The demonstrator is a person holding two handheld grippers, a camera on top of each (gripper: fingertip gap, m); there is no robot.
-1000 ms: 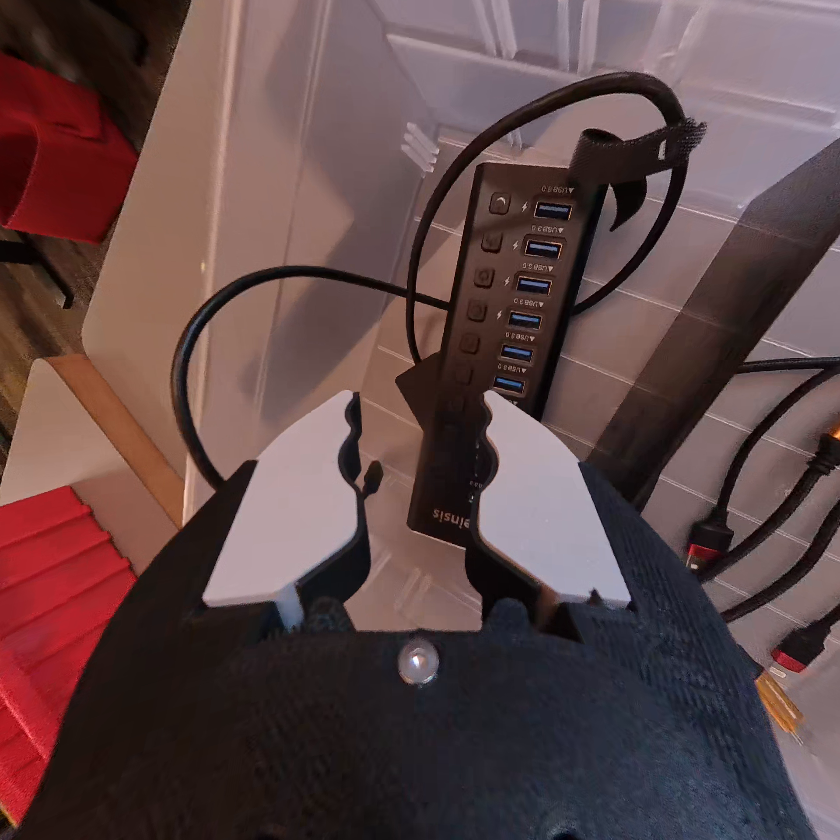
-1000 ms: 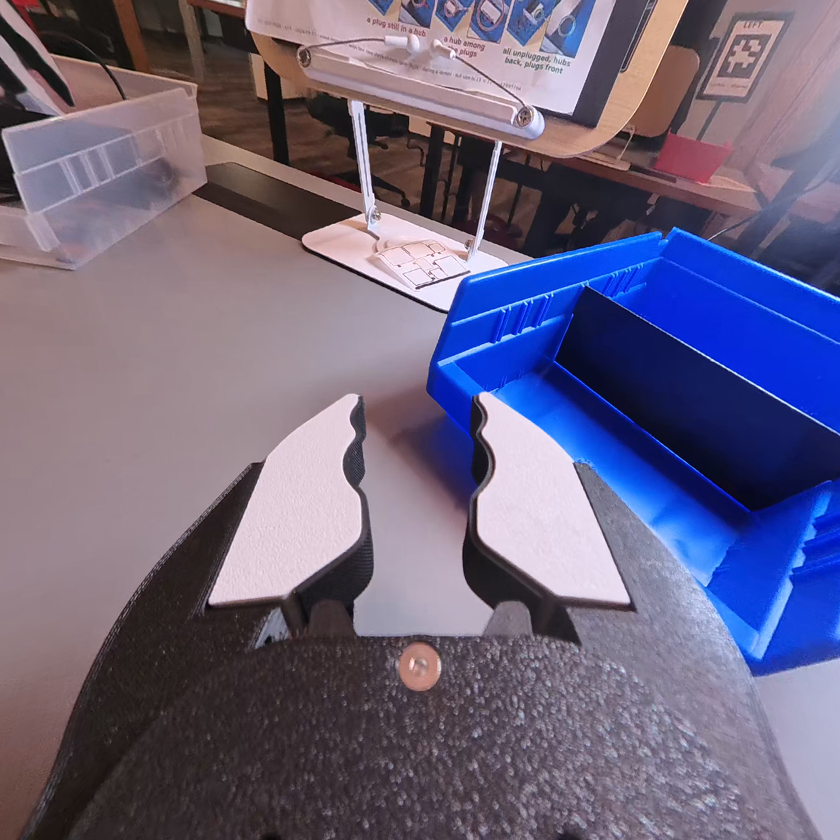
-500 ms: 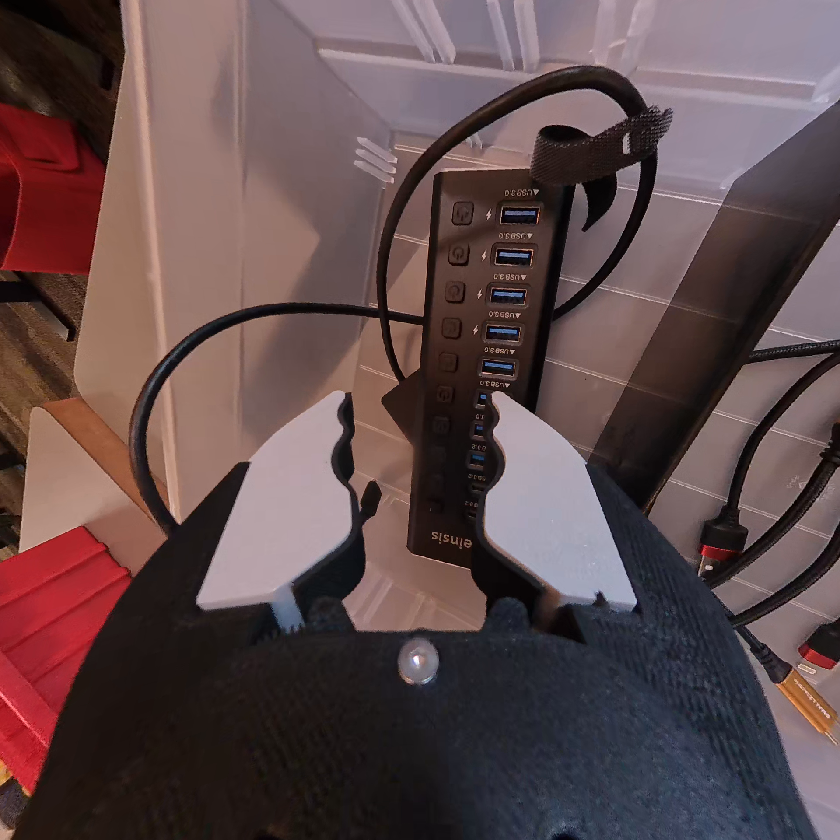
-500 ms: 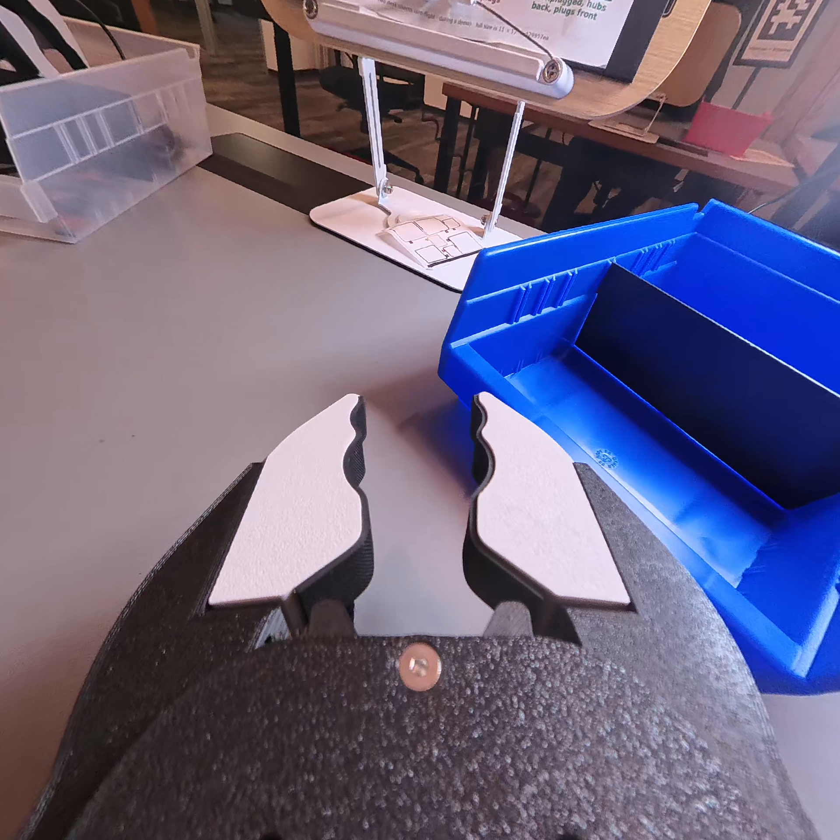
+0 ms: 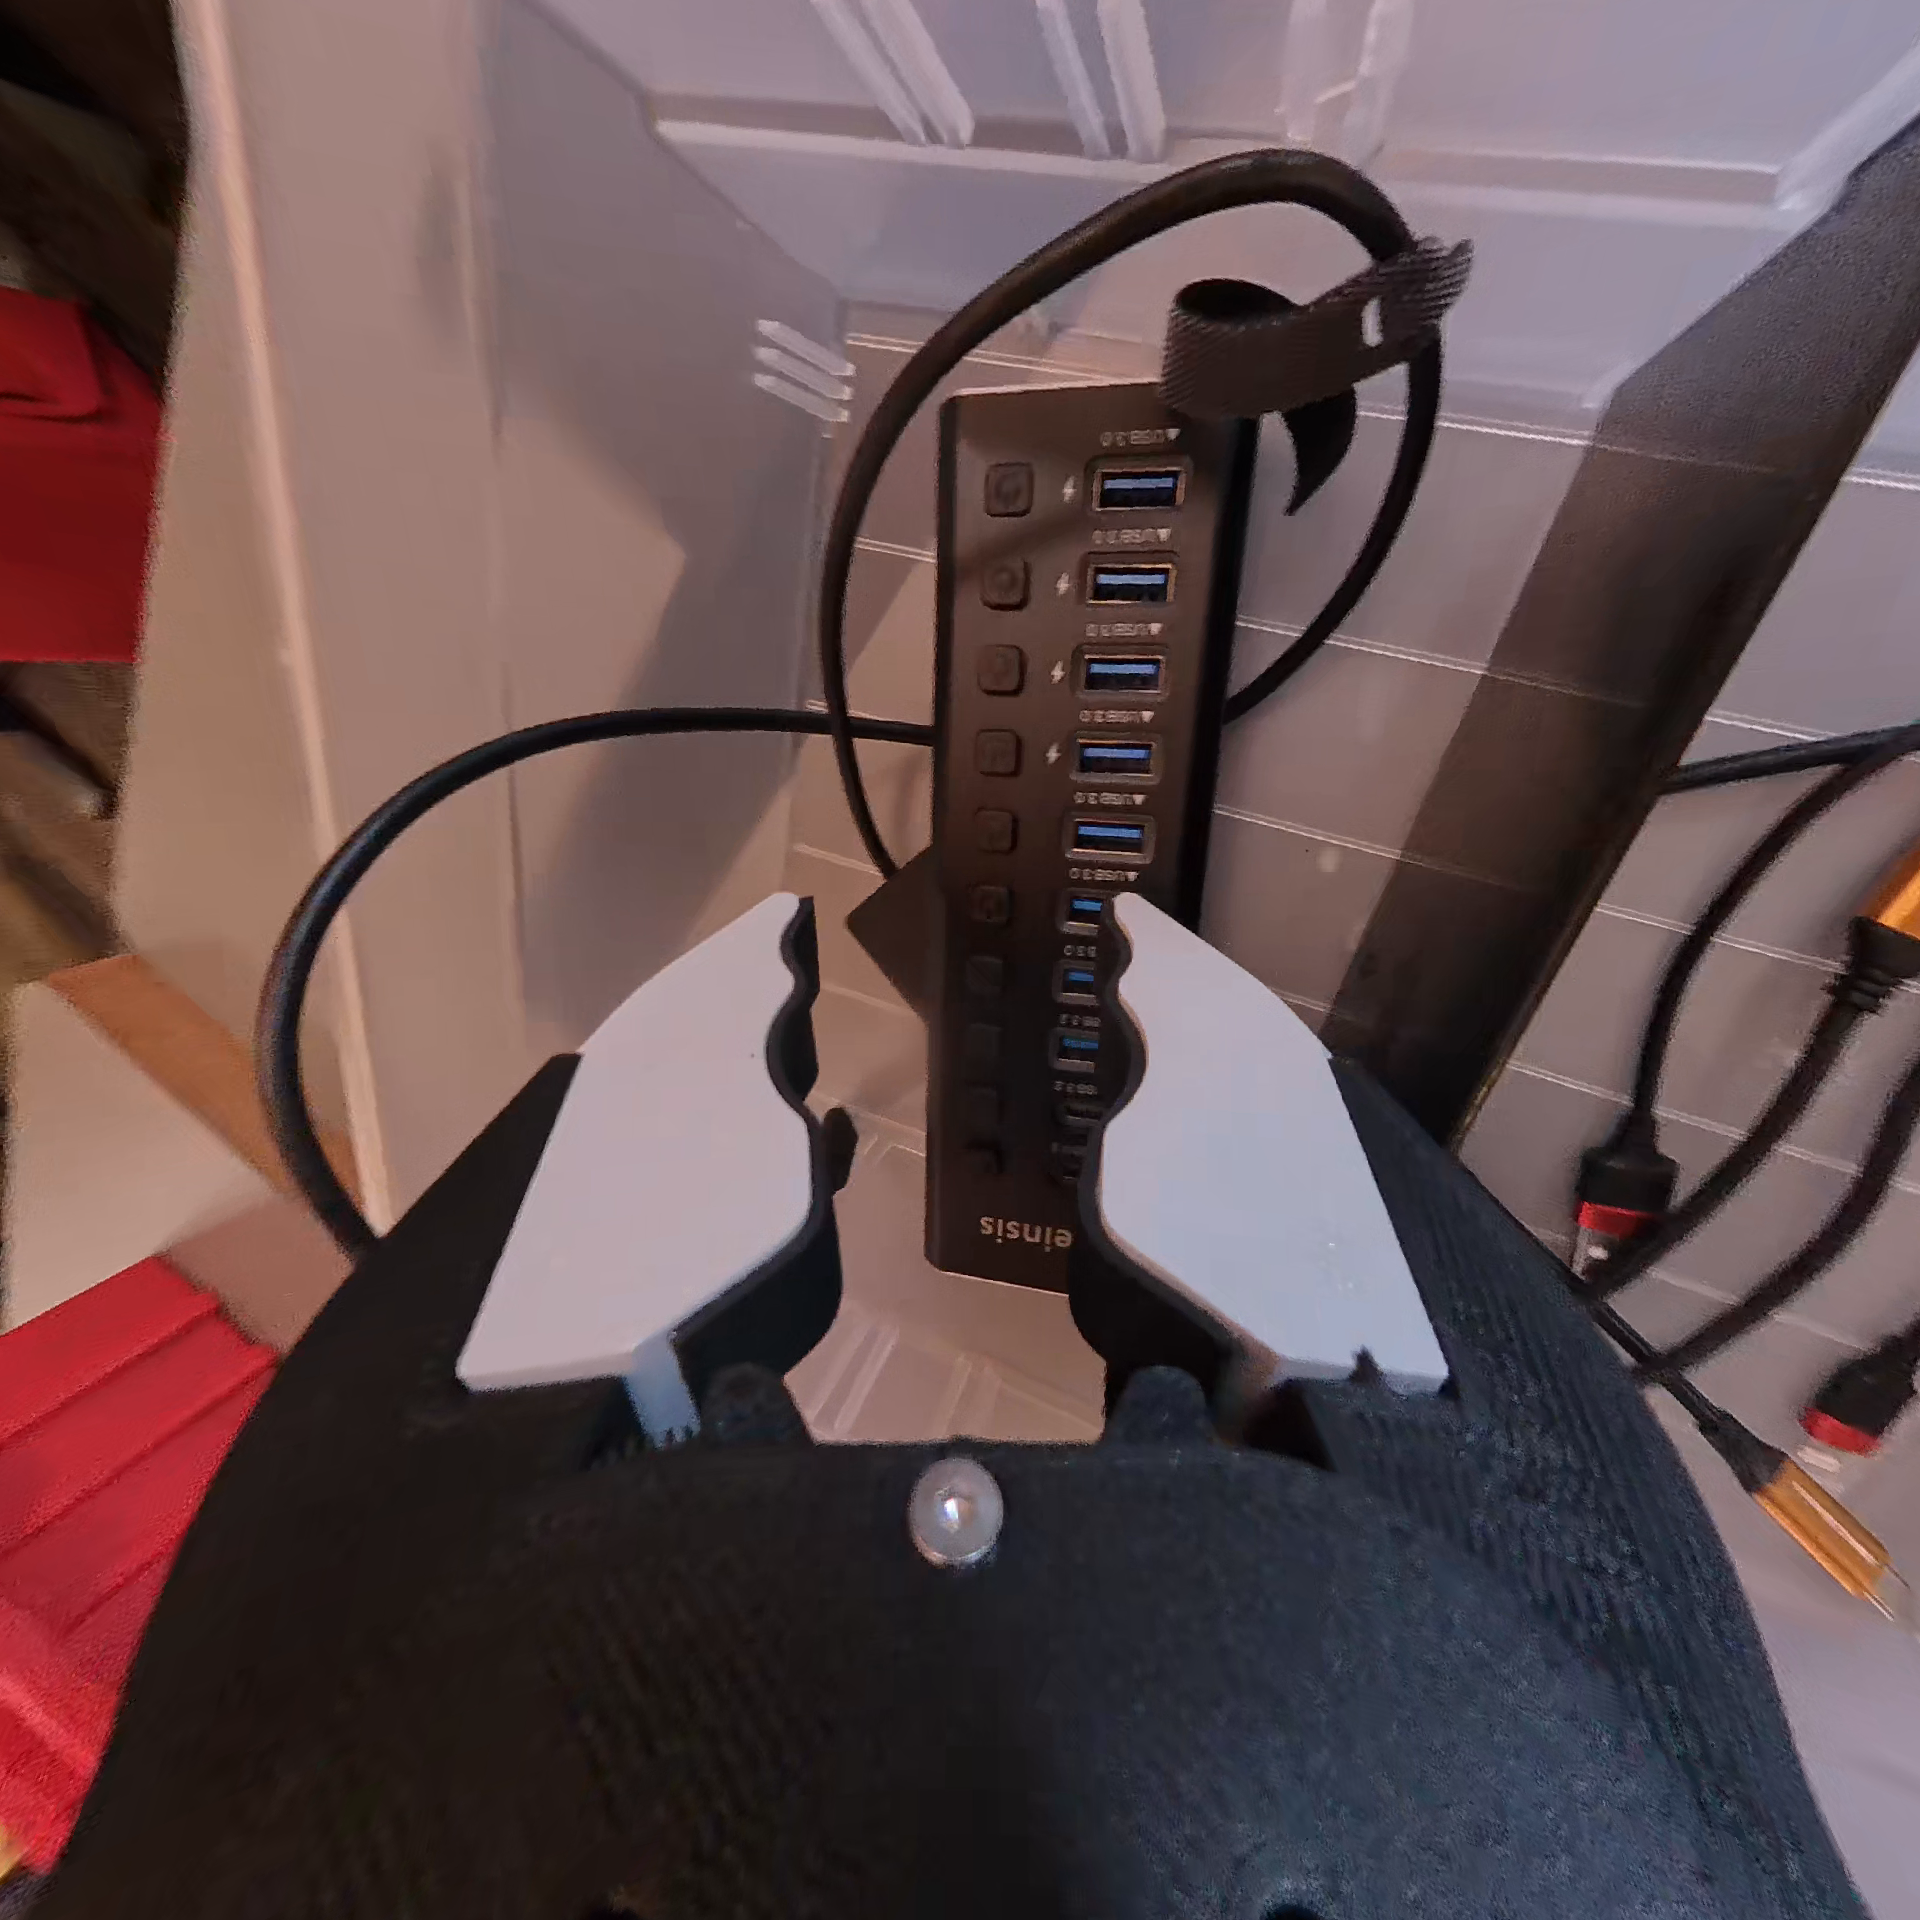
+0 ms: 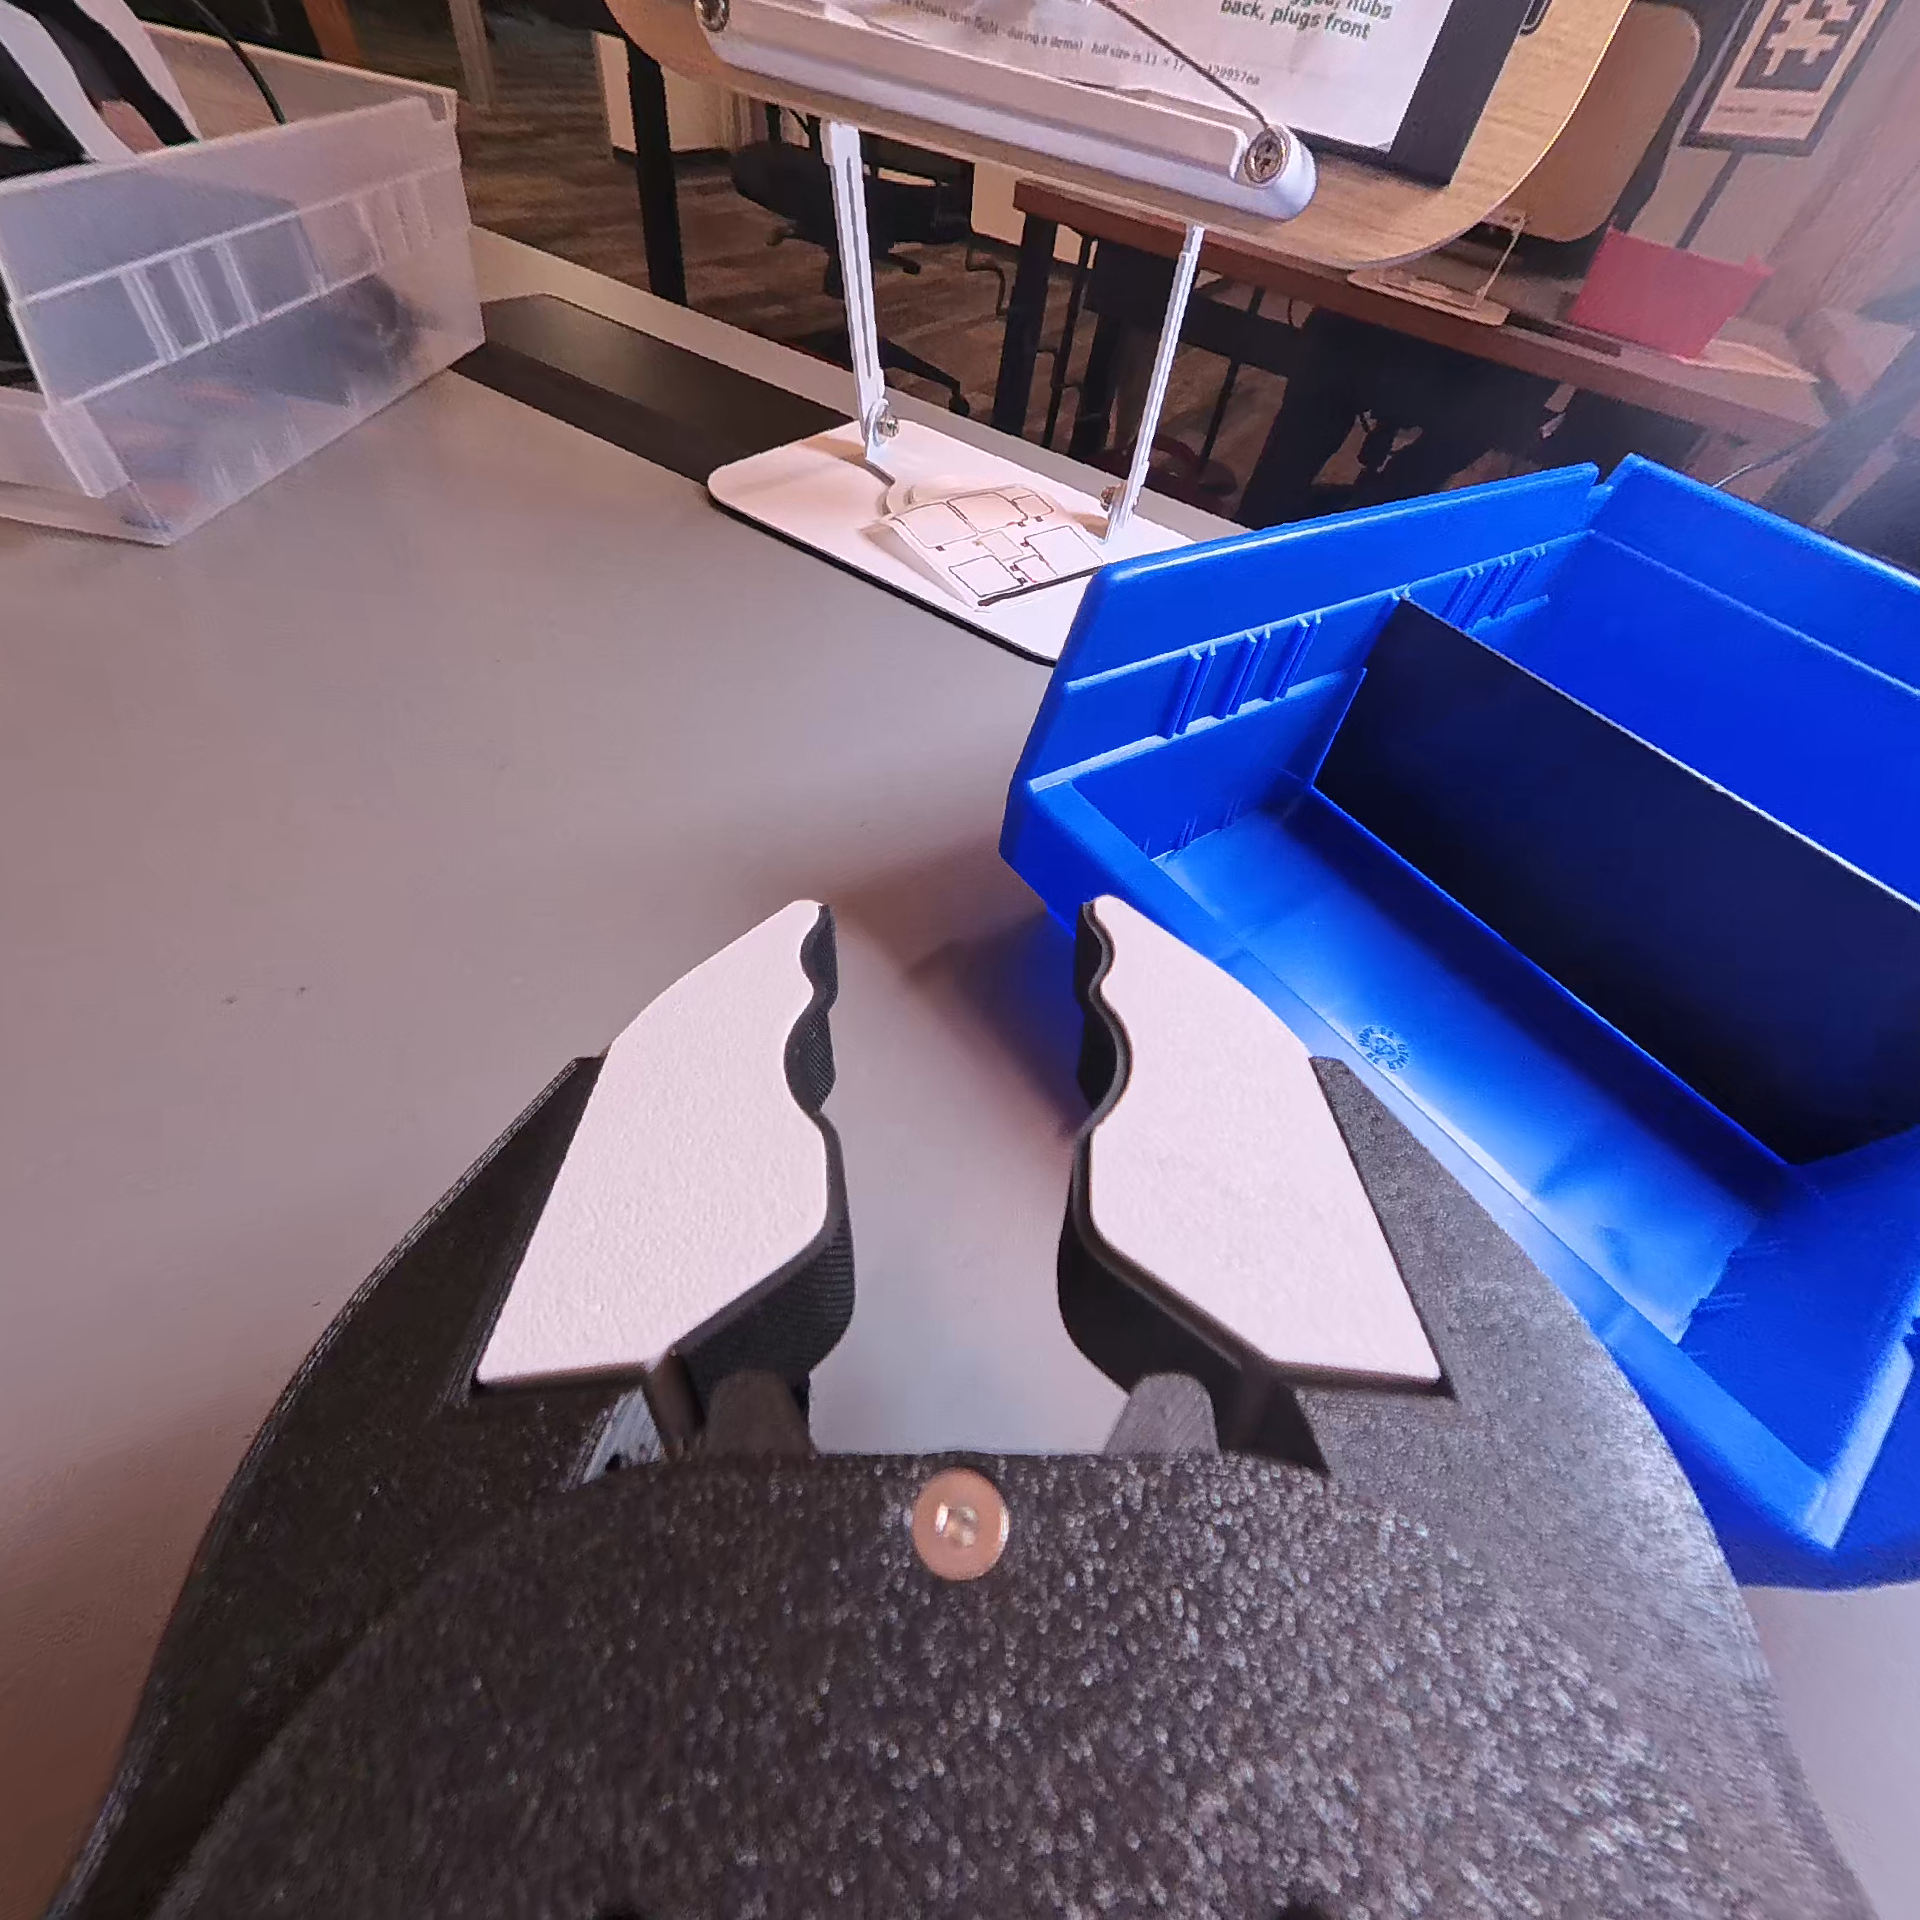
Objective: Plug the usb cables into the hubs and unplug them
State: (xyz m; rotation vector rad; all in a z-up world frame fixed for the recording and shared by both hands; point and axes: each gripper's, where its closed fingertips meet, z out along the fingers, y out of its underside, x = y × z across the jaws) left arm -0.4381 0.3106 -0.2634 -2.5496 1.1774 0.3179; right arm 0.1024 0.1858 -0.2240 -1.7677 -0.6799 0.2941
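A long black USB hub with a row of blue ports lies in a clear plastic bin. Its black cable loops around it, bound by a velcro strap. My left gripper is open above the hub's near end, its fingers on either side of it and not touching it that I can see. Several USB cables with red and gold plugs lie beyond a black divider on the right. My right gripper is open and empty over the grey table.
A blue bin with a dark divider sits just right of the right gripper. A white stand holding a printed sheet stands behind it. The clear bin shows at the far left of the right wrist view. Red bins sit left of it. Some 55 centimeters of space lies between my two pairs of fingers. The velcro strap is closer to my left gripper, around 8 centimeters from its tips; the right tips are 45 centimeters off. The right camera catches it too, in the right wrist view.
My left gripper has swung so the hub is more centred and upright between its fingers, and moved closer. My right gripper has drifted slightly toward the blue bin. Both stayed open.
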